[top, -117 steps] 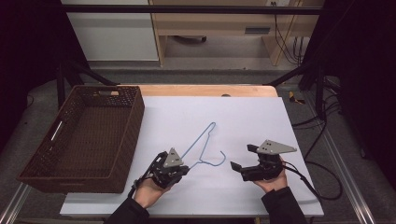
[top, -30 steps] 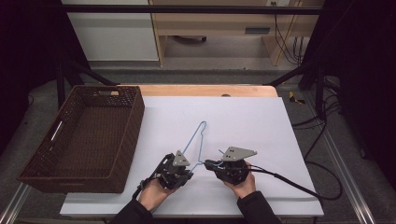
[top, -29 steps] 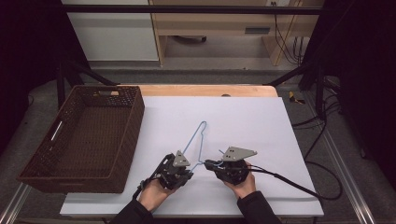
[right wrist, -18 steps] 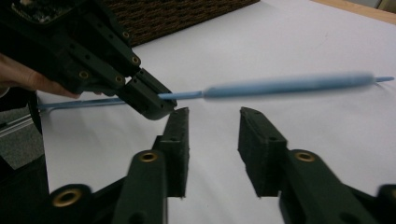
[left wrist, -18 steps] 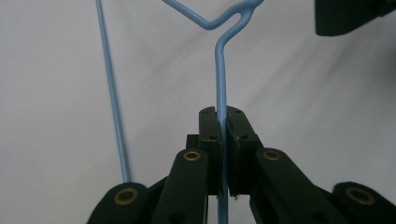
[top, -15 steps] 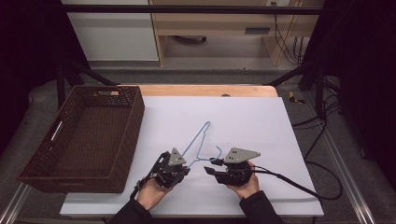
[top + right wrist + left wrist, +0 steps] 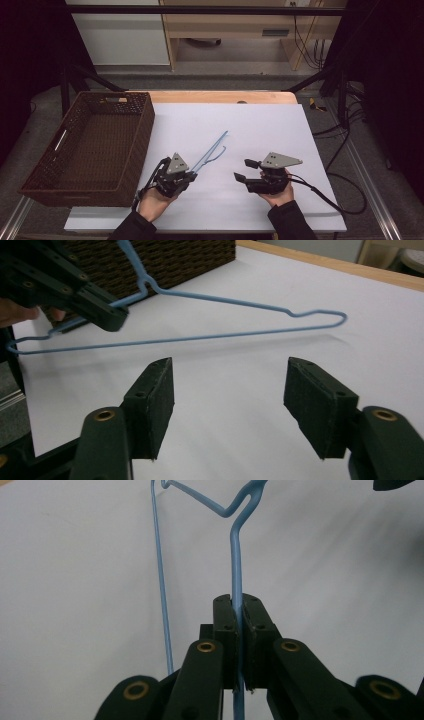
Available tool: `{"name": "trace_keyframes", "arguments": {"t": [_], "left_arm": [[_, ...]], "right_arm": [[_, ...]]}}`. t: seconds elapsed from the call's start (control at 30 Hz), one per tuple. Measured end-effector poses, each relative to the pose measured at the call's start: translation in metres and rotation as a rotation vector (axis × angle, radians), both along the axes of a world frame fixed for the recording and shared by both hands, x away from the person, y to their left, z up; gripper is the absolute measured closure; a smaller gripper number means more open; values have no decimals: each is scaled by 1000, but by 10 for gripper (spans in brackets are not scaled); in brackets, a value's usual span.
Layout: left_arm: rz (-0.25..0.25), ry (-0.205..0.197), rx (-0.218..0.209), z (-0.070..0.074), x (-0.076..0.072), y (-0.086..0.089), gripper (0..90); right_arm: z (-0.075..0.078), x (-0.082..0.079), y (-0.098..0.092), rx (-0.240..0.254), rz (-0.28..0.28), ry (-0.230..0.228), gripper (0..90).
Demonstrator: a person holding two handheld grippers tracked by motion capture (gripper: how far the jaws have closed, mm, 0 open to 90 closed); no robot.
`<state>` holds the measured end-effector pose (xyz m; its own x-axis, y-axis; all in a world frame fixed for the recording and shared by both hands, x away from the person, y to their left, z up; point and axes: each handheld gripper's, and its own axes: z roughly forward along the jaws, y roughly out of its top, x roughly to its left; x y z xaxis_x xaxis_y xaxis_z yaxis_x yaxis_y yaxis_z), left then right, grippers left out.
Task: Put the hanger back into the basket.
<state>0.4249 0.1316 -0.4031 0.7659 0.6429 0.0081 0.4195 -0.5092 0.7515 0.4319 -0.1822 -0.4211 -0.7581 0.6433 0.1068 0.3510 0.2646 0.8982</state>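
High view: left gripper (image 7: 192, 176) pinches hanger (image 7: 212, 150) (right gripper (image 7: 241, 170) agape)

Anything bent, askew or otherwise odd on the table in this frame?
Nothing looks damaged. The blue wire hanger is lifted off the white table at a tilt because the left gripper clamps its wire. The right gripper is open beside it; the wicker basket sits squarely.

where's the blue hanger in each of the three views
High view: the blue hanger sits mid-table, slanting up-right from the left claw.
Left gripper view: the hanger's wire rises up the centre, clamped between the claw's own jaws.
Right gripper view: it stretches across the upper half, held at the left by the other claw.
Shared landmark: the left claw's grip on the wire; the brown basket lies beside it.
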Motion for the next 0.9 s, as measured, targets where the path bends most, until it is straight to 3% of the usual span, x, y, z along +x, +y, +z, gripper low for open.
{"name": "trace_keyframes", "arguments": {"t": [0.47, 0.9], "left_arm": [[-30, -53, -84, 33, -12, 16, 866], [-70, -82, -139, 58, -18, 31, 866]], "right_arm": [[6, 4, -41, -6, -115, 15, 157], [7, 6, -61, 6, -169, 22, 124]]}}
